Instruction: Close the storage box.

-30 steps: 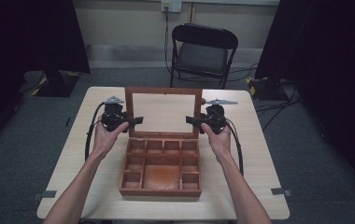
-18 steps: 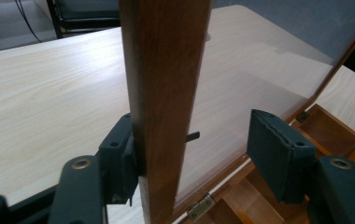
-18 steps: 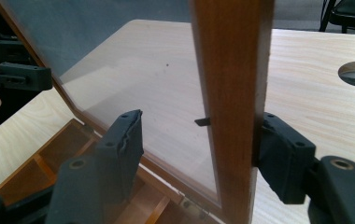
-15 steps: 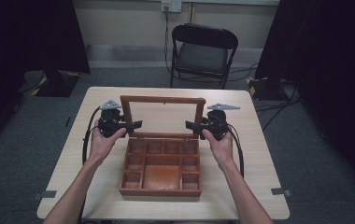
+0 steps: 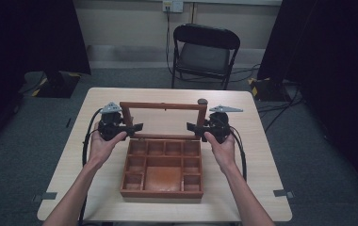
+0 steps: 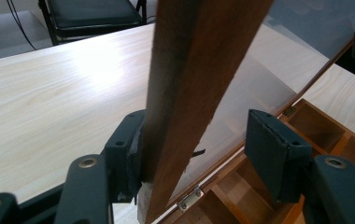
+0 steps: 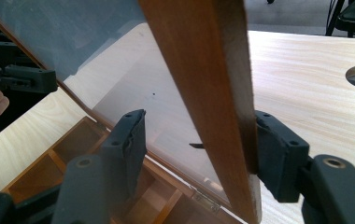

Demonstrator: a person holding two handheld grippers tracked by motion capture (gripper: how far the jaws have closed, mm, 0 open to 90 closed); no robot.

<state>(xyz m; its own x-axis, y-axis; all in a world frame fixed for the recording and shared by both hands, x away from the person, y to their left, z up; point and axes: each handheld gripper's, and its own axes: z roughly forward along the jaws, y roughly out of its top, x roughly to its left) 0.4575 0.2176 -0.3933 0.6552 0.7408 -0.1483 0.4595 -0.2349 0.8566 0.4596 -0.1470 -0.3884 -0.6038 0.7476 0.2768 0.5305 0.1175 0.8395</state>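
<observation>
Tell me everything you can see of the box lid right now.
The lid is a brown wooden frame around a clear pane, hinged with small metal hinges to the far edge of the compartmented wooden box. It stands open, nearly upright. The left gripper straddles its left rail, the right gripper its right rail; on each, one pad touches the wood, the other stands clear.

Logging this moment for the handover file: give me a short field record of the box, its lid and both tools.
box: wooden compartment box on the table, open, compartments look empty
lid: glass-paned wooden lid, raised on its hinges
left tool: straddles the lid's left side rail; one pad touches the wood, the other stands apart; jaws have just been closing
right tool: straddles the right side rail; one pad on the wood, the other apart; jaws have just been closing
behind the table: black folding chair
</observation>
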